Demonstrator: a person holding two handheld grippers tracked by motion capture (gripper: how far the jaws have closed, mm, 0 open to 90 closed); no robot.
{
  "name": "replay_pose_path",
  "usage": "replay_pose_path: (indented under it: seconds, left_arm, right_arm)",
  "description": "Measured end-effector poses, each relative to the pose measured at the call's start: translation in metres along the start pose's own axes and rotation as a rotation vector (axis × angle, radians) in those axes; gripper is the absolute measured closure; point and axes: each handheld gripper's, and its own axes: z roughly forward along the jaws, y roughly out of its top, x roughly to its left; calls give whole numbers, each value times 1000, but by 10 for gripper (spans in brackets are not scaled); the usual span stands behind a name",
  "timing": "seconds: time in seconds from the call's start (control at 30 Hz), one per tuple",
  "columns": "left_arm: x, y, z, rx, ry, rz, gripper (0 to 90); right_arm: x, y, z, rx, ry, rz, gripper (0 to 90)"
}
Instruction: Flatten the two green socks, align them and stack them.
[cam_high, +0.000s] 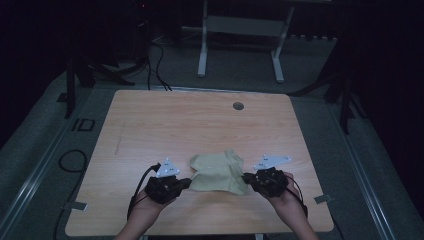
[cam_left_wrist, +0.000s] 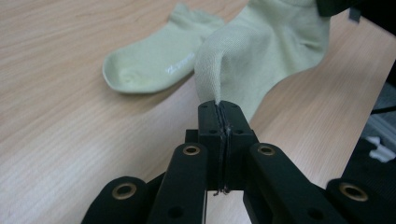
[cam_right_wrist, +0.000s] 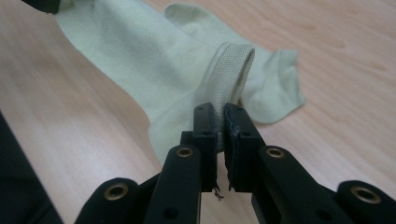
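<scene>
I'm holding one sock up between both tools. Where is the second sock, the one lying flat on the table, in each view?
High view: the flat sock lies just beyond the held sock, between the two tools, largely overlapped.
Left gripper view: upper left of centre, toe toward the camera.
Right gripper view: upper right of centre, behind the held sock's cuff.
Shared landmark: the held sock, stretched from the left tool to the right tool.

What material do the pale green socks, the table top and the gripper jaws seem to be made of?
Held sock: soft knitted fabric, probably cotton blend; fine ribbed weave shows at its cuff, and it drapes limply between the left gripper and right gripper.
Second sock: same matte knit, lying flat.
Table: wood-grain surface, likely laminate; smooth, slightly glossy.
Gripper jaws: black, matte, probably plastic, with brass-coloured rivets.
</scene>
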Motion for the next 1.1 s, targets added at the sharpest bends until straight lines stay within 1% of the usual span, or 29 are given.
replay_pose_path:
  seconds: [0.13,0.2,0.3,0.33,0.37,0.4,0.43,0.47,0.57,0.63,0.67,0.7,0.77,0.87,0.93,0.97,1.03,1.07,1.1]
  left_arm:
    - [6,9,2,-2,-1,-6,884]
    - [10,14,3,-3,-16,-21,884]
    - [16,22,5,-5,-25,-32,884]
    - [19,25,6,-12,-34,-39,884]
    - [23,28,8,-17,-55,-53,884]
    - [27,30,11,-16,-66,-69,884]
    - [31,33,14,-8,-57,-73,884]
    - [32,35,16,-1,-51,-66,884]
    - [38,43,23,9,-35,-62,884]
    - [39,47,26,13,-25,-62,884]
    - [41,49,28,19,-26,-64,884]
    - [41,51,29,20,-17,-65,884]
    - [42,55,33,31,-2,-53,884]
    - [44,57,38,49,14,-47,885]
    - [48,57,41,59,16,-58,884]
    - [50,57,43,65,31,-57,884]
    - [56,56,46,73,28,-76,884]
    - [57,56,48,80,38,-71,884]
    - [58,55,49,84,32,-72,884]
  right_arm:
    - [-8,7,-3,-15,-10,14,840]
    - [-12,11,-5,-19,-14,19,839]
    - [-19,18,-7,-18,-29,21,840]
    - [-21,19,-7,-20,-29,23,840]
    - [-23,21,-7,-20,-36,24,840]
    - [-25,23,-7,-19,-44,28,840]
    - [-28,24,-6,-17,-46,33,840]
    - [-31,26,-4,-16,-49,38,840]
    - [-38,28,1,-7,-57,53,840]
    - [-43,29,5,5,-60,60,840]
    - [-45,29,7,8,-64,65,840]
    - [-48,30,9,13,-64,71,840]
    - [-53,32,13,25,-67,77,840]
    - [-60,34,22,54,-62,81,840]
    - [-64,36,29,74,-60,86,840]
    - [-66,37,31,78,-64,85,840]
    - [-70,38,38,88,-61,90,839]
    - [-71,39,42,95,-62,95,839]
    - [-72,39,45,102,-60,99,839]
